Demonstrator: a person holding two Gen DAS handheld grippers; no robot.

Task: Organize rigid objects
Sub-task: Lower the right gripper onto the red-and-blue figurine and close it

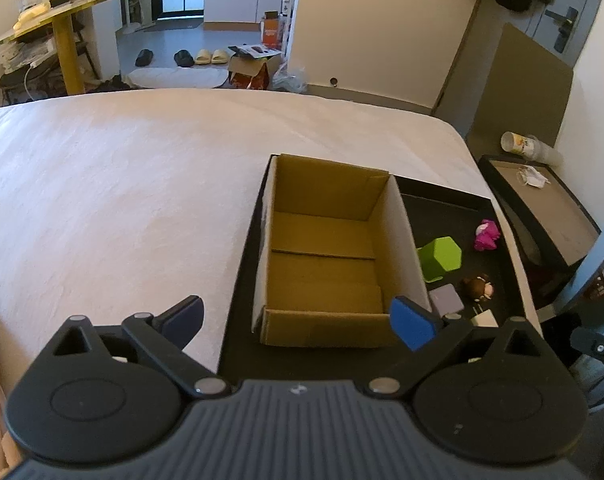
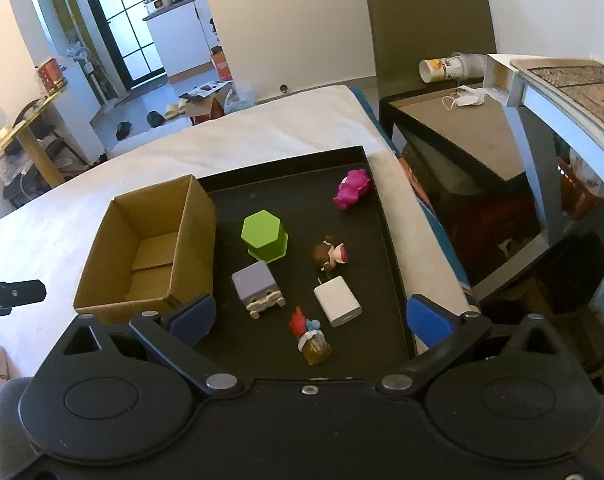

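A black tray lies on a white bed and holds an open, empty cardboard box at its left. Right of the box lie a green hexagonal cup upside down, a magenta toy, a brown-haired doll figure, a purple cube toy, a white charger and a small red-and-yellow figure. My right gripper hangs open above the tray's near end, over the small figure. My left gripper is open at the near wall of the box, holding nothing.
The white bed stretches left and beyond the tray. A black side table with a tipped paper cup and a face mask stands to the right. A yellow desk, shoes and boxes lie on the floor beyond.
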